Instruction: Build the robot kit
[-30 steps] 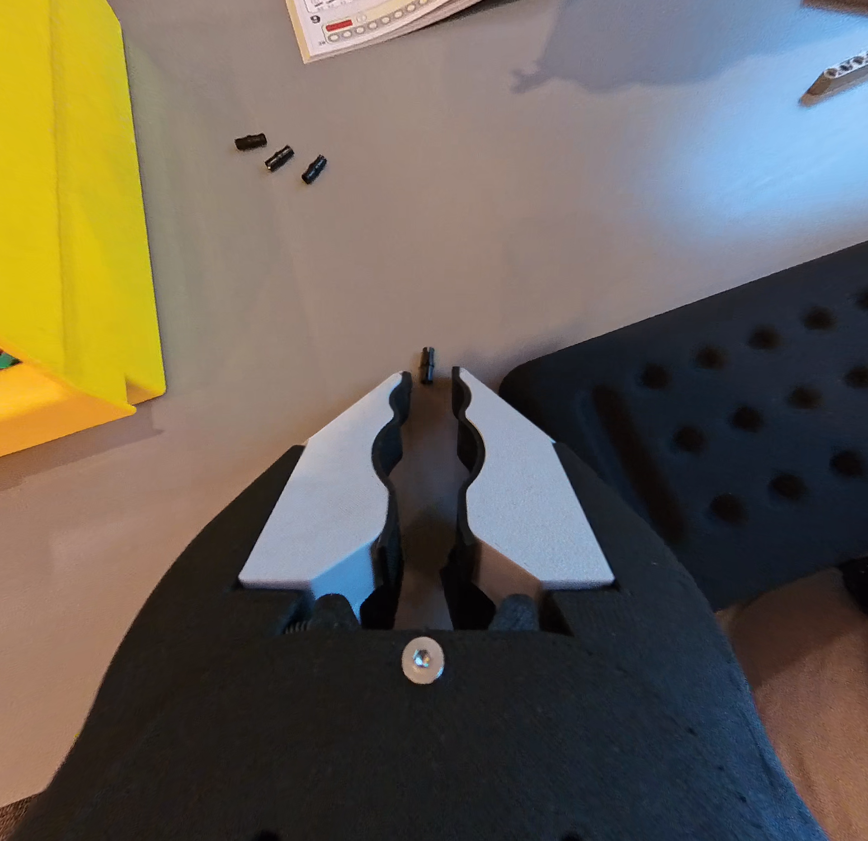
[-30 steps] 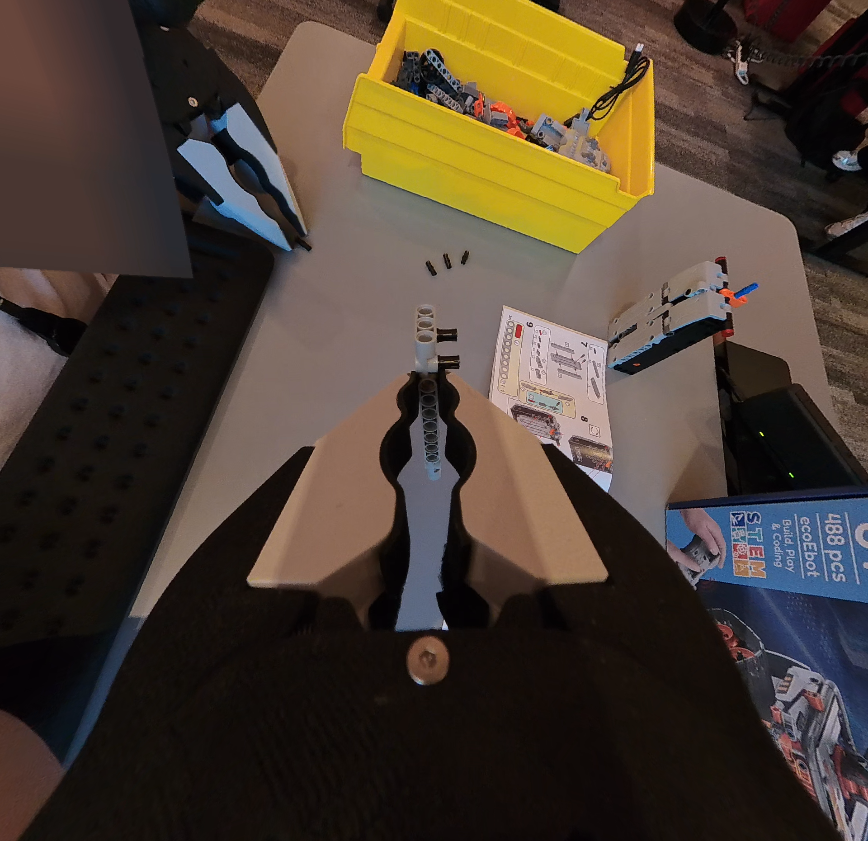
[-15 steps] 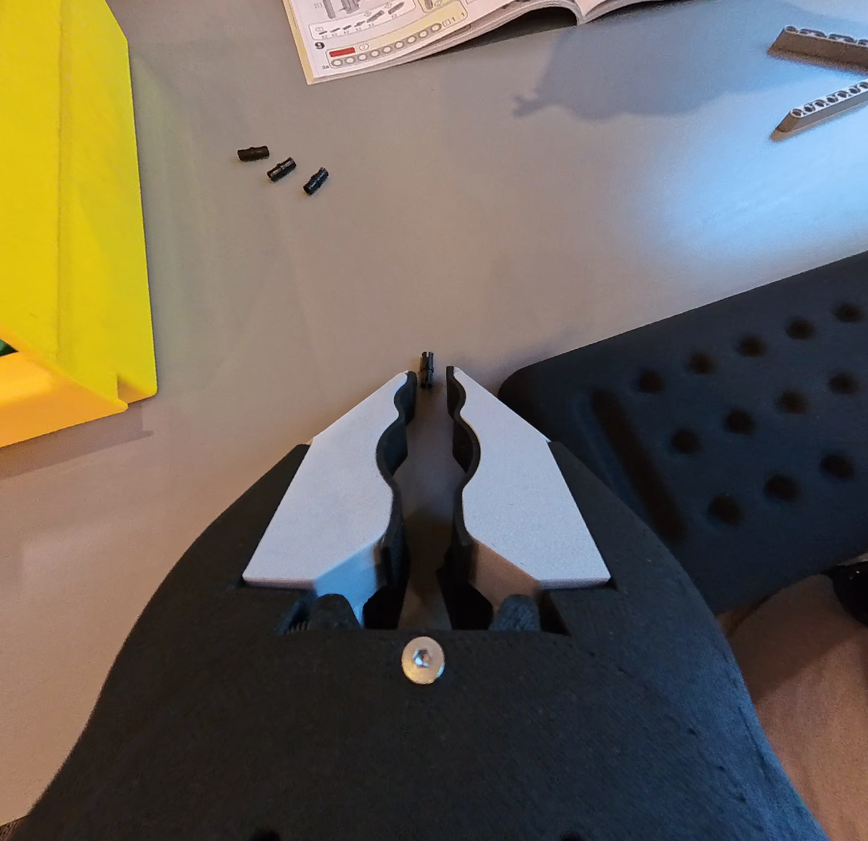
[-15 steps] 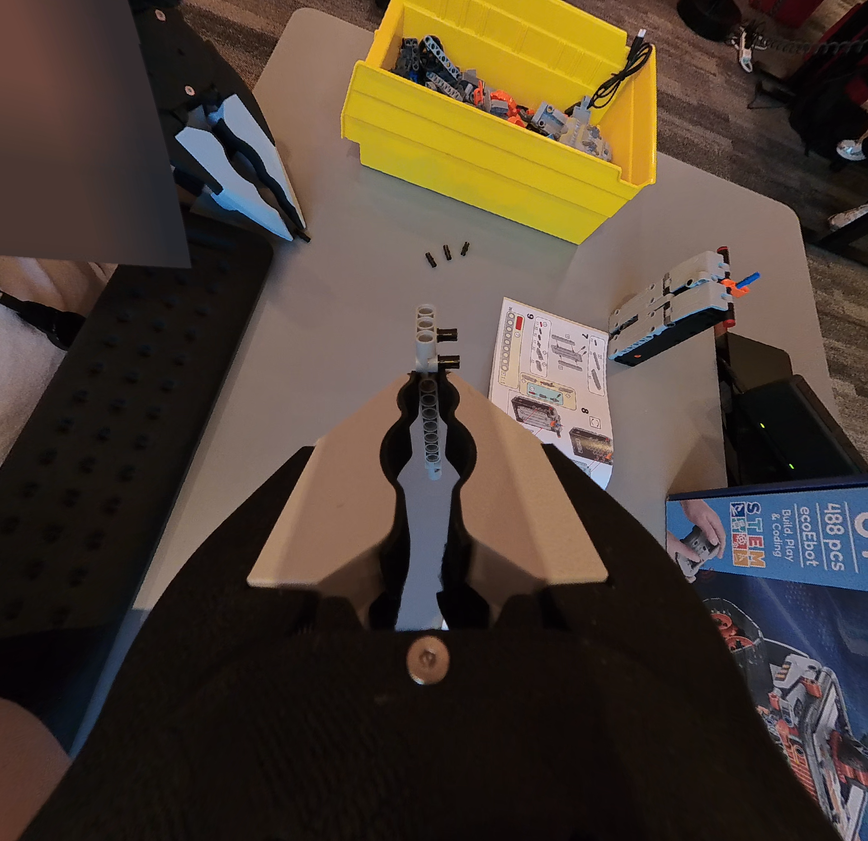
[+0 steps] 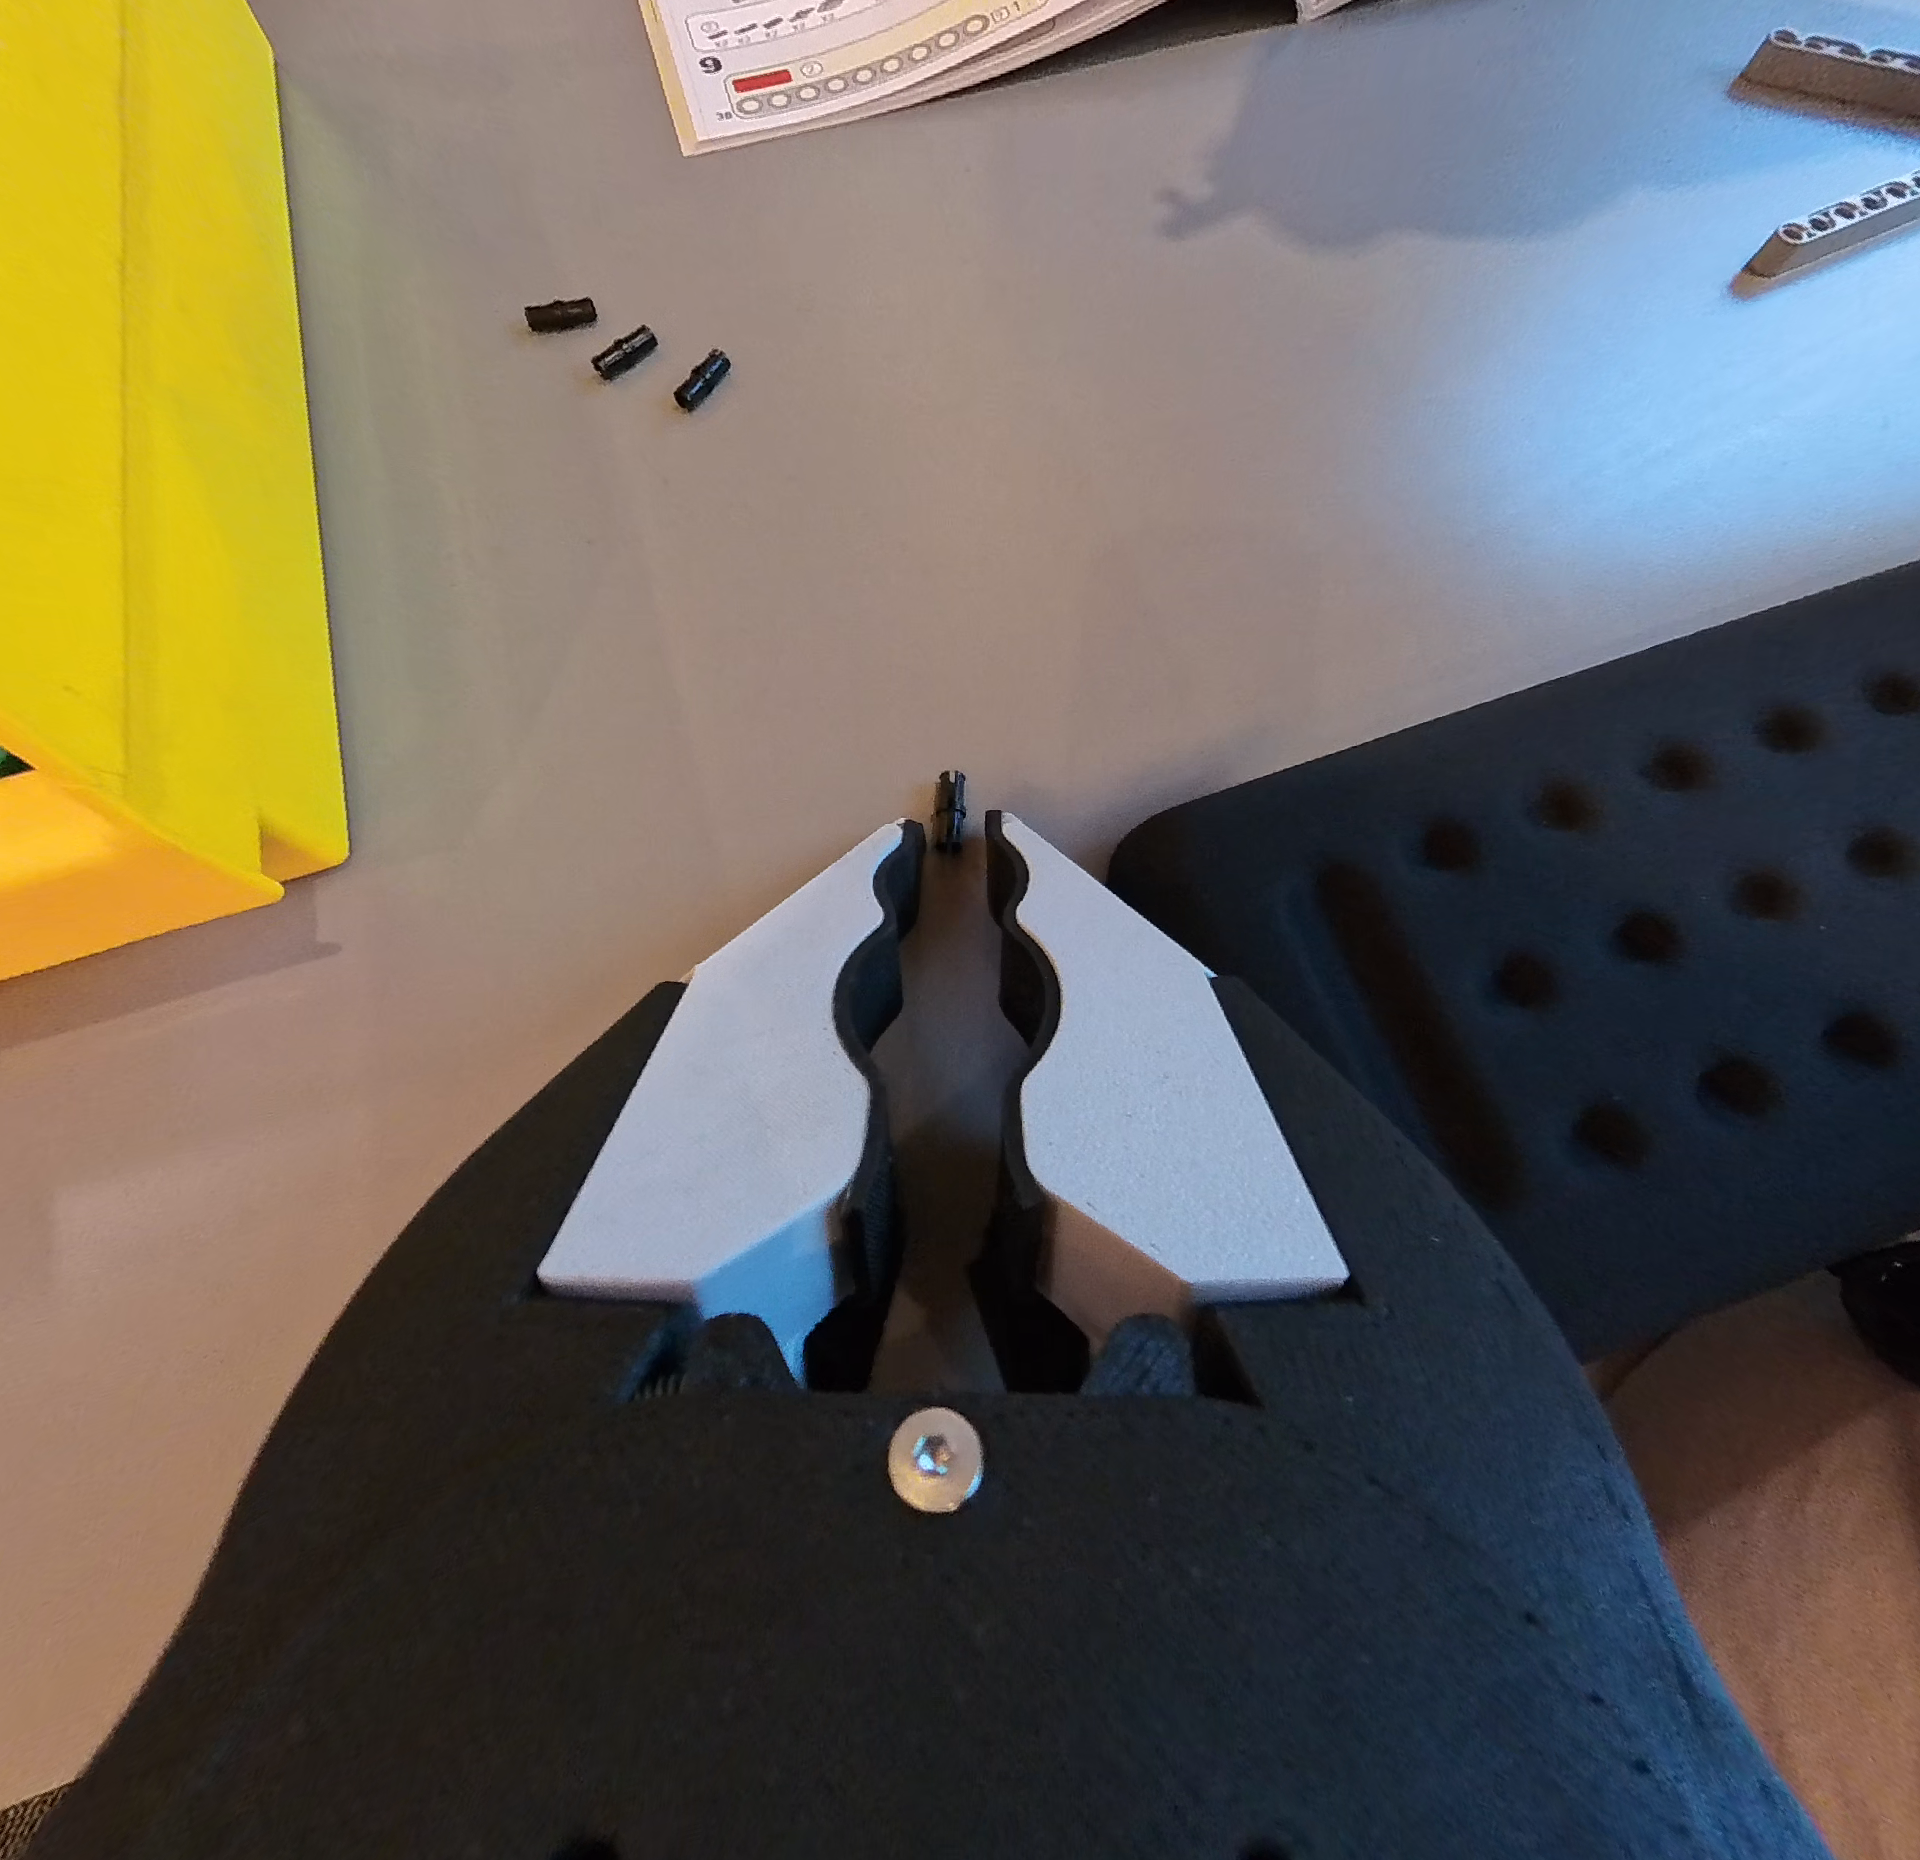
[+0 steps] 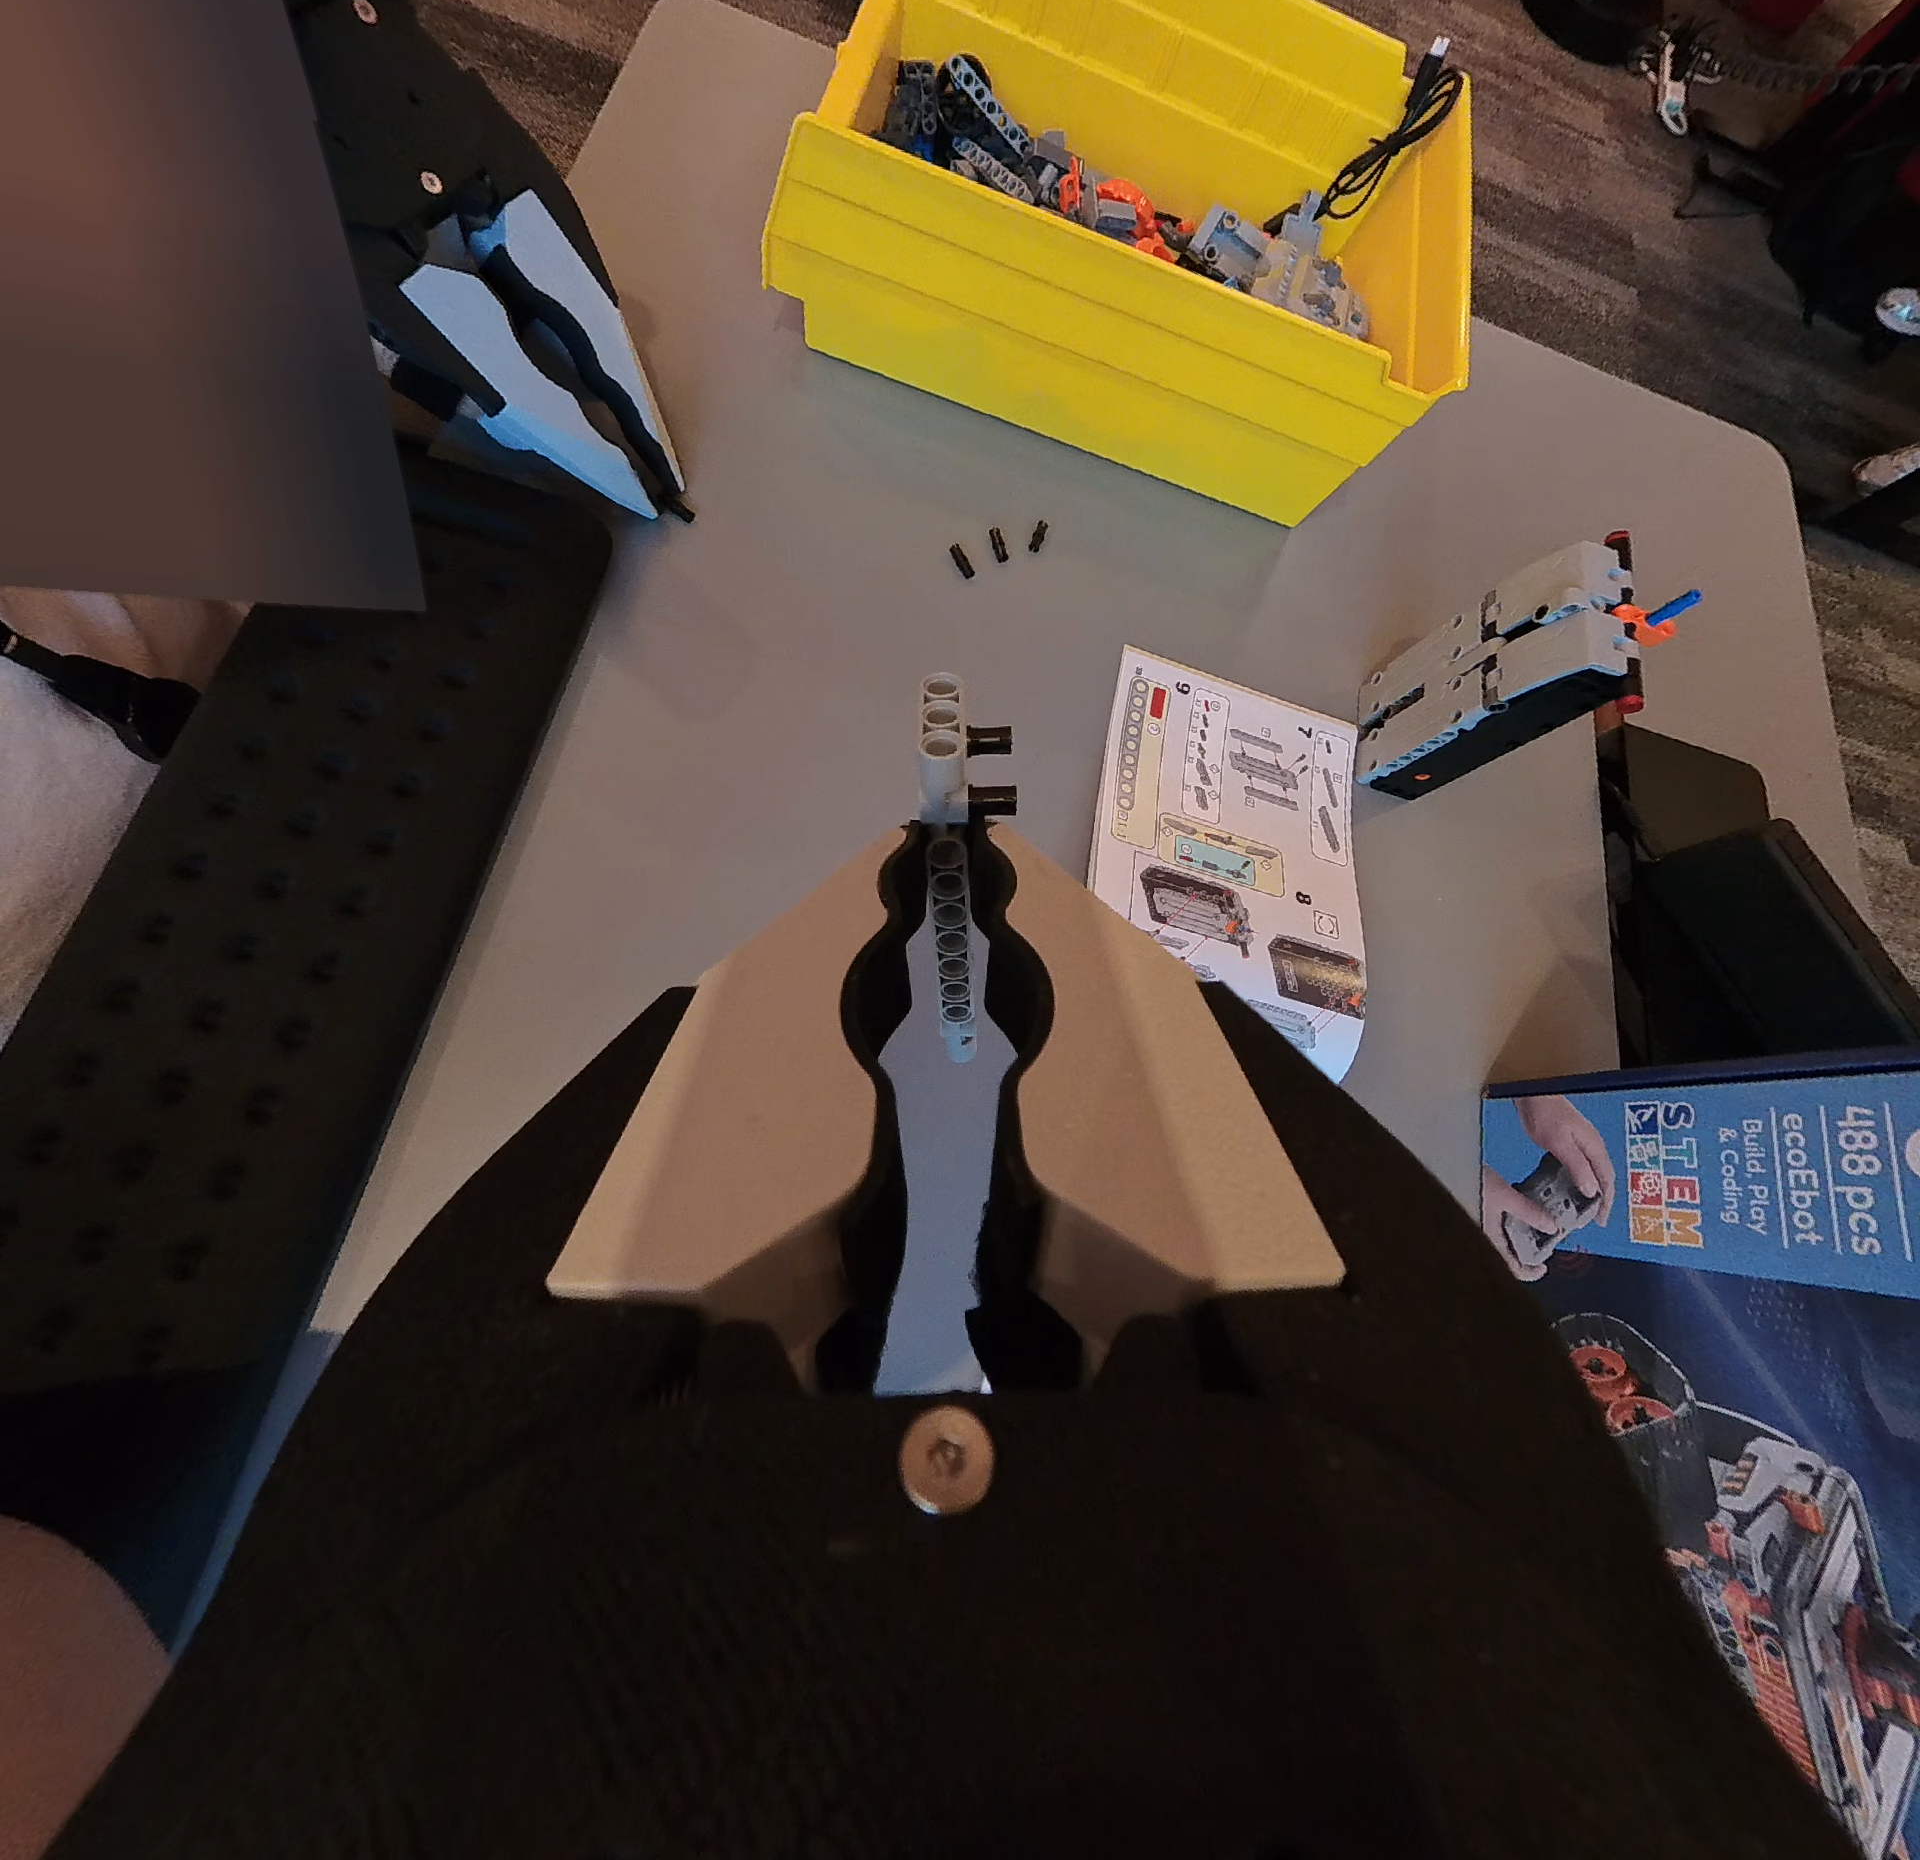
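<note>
Grey table (image 6: 790, 605): taken as the landmark; everything below is placed relative to it.
Yellow bin (image 6: 1039, 324): stood at the table's far side, loaded with mixed building parts.
Black perforated mat (image 5: 1558, 937): laid along the table's near-left edge.
Instruction booklet (image 6: 1226, 854): spread open mid-table.
Right gripper (image 6: 948, 823): raised above the table centre, clenched on a grey holed beam (image 6: 943, 761); two black pins (image 6: 992, 738) are seated in the beam's side.
Left gripper (image 5: 951, 828): low over the table by the mat; a black pin (image 5: 950, 804) is pinched at the tips, projecting forward.
Loose pins (image 5: 623, 351): three, lying on the table between the bin and the booklet.
Handling judgement: a light, square pinch is advised, since so small a pin is easily twisted out.
</note>
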Demonstrator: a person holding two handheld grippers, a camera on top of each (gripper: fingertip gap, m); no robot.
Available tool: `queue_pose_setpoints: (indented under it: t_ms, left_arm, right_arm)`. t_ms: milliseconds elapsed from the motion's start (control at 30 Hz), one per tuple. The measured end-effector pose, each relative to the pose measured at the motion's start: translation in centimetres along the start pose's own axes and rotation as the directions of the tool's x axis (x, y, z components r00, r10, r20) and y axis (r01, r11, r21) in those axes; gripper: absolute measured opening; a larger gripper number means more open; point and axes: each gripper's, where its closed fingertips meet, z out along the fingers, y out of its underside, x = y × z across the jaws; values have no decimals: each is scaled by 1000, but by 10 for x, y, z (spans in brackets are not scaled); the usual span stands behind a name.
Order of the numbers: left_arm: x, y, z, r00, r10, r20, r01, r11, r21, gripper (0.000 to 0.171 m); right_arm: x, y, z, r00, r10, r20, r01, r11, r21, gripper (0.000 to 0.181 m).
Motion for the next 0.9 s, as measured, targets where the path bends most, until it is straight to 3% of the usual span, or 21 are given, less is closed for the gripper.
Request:
queue_pose_setpoints:
  t_ms: [267, 467, 600, 667, 733, 800, 900]
  left_arm:
    - [-2, 1, 0, 1000, 1, 12, -1, 1000, -5, 3]
    - [-1, -7, -3, 997, 23, -68, -21, 999, 25, 2]
    - [18, -91, -30, 936, 34, -351, 38, 980, 196, 2]
    - [36, -141, -46, 845, 83, -529, 36, 977, 211, 2]
    - [55, -190, -62, 741, 183, -646, -14, 966, 257, 2]
    - [78, -229, -73, 618, 291, -730, -109, 952, 287, 2]
    - [101, -275, -66, 545, 403, -735, -254, 915, 314, 2]
  right_arm:
    - [-1, 1, 0, 1000, 1, 3, -1, 1000, -8, 6]
    - [1, -3, -1, 1000, -4, -5, 4, 1000, 20, 6]
    - [-5, -35, -6, 996, 6, 87, -28, 969, 246, 7]
    - [-4, -55, -17, 980, 65, 186, -137, 905, 404, 7]
    - [0, -63, -28, 958, 110, 266, -231, 844, 485, 7]
    - [6, -63, -39, 941, 154, 302, -296, 807, 511, 6]
    - [10, -66, -59, 927, 195, 319, -348, 765, 541, 6]
